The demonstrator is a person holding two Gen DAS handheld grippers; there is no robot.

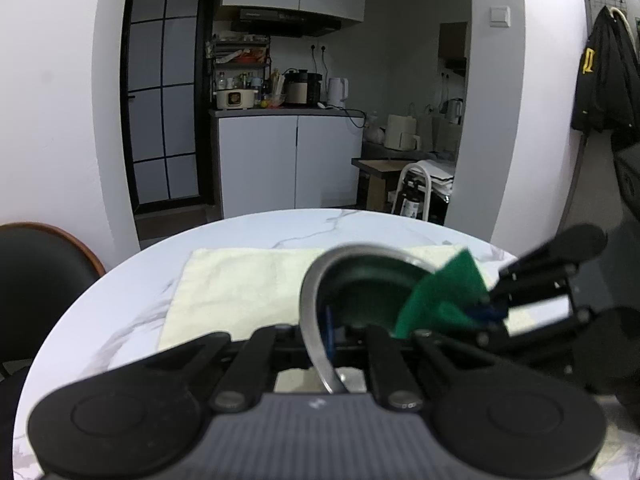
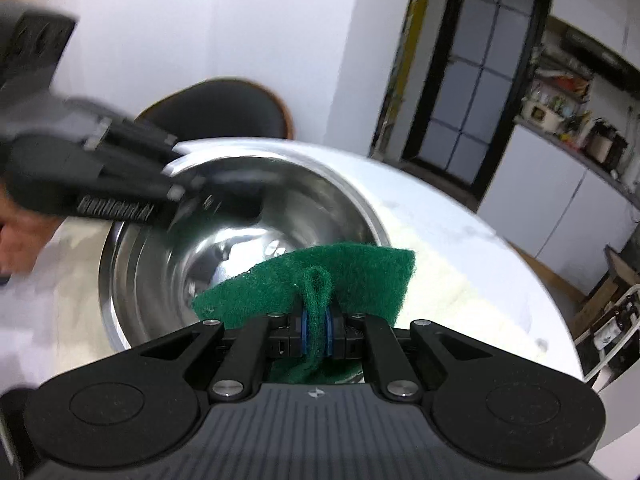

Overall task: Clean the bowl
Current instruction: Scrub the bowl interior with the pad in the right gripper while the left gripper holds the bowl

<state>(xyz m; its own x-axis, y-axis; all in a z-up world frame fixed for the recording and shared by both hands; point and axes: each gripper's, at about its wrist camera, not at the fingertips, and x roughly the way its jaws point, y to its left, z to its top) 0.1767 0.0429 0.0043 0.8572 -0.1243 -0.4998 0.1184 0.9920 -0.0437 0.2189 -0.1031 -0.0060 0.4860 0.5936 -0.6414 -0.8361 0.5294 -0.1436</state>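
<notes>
A shiny steel bowl (image 2: 160, 264) stands tilted on the white marble table (image 1: 280, 228). In the left wrist view its rim (image 1: 310, 308) runs between my left gripper's (image 1: 327, 340) fingers, which are shut on it. From the right wrist view, the left gripper (image 2: 176, 186) grips the bowl's far left rim. My right gripper (image 2: 316, 332) is shut on a folded green scouring pad (image 2: 352, 276), which hangs just over the bowl's near right edge. In the left wrist view the pad (image 1: 444, 296) and the right gripper (image 1: 490, 312) sit at the bowl's right side.
A pale cloth (image 1: 240, 292) lies on the table under and behind the bowl. A black chair (image 1: 36, 272) stands at the table's left edge. A person's hand (image 2: 20, 240) shows behind the left gripper. A kitchen counter (image 1: 280, 112) stands beyond the table.
</notes>
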